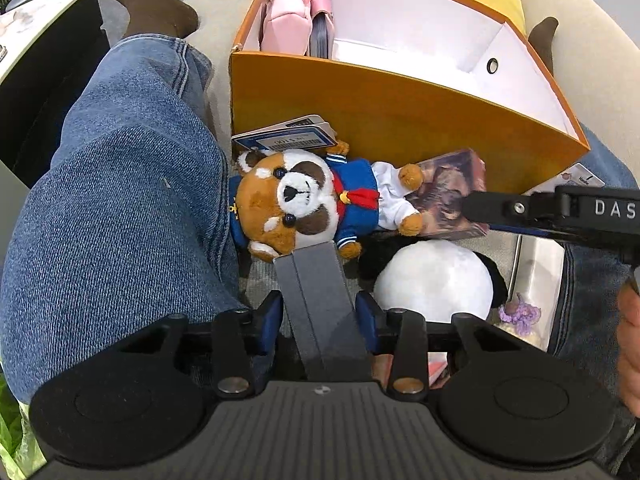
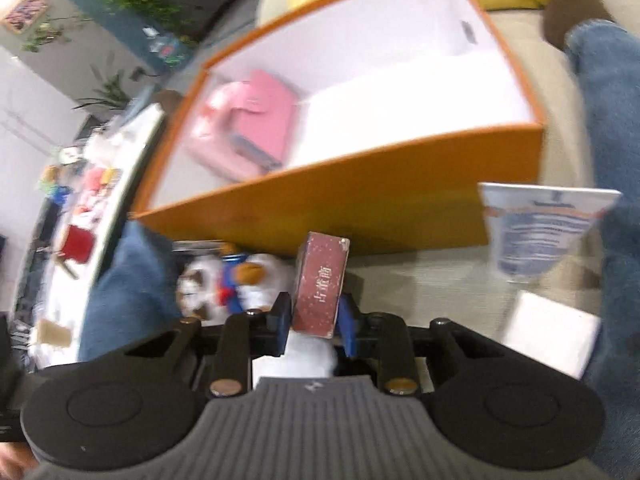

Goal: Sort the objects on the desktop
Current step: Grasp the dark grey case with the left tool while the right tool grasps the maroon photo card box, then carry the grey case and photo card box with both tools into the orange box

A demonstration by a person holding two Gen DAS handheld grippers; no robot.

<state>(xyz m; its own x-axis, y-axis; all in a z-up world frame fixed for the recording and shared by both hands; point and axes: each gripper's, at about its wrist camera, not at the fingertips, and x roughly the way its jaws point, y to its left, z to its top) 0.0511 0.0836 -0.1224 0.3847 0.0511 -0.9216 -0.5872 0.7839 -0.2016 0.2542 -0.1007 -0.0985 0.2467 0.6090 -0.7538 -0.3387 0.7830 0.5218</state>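
An orange box (image 1: 400,116) with a white inside stands on the sofa between my legs; it also shows in the right wrist view (image 2: 360,196). A pink pouch (image 1: 286,26) lies in it. A red panda plush (image 1: 304,196) in a blue sailor top lies in front of the box. My left gripper (image 1: 310,250) is shut and empty, its tips touching the plush's lower edge. My right gripper (image 2: 316,312) is shut on a dark red box (image 2: 320,284) with white lettering, held above the plush (image 2: 236,280). The right gripper's finger (image 1: 500,208) reaches in over that box (image 1: 448,196).
A white-and-black plush ball (image 1: 436,280) and a purple crocheted item (image 1: 520,314) lie near the left gripper. Paper tags (image 1: 288,138) lie by the plush. A blue-white packet (image 2: 540,232) and white card (image 2: 552,336) lie right. My jeans legs (image 1: 112,200) flank the objects.
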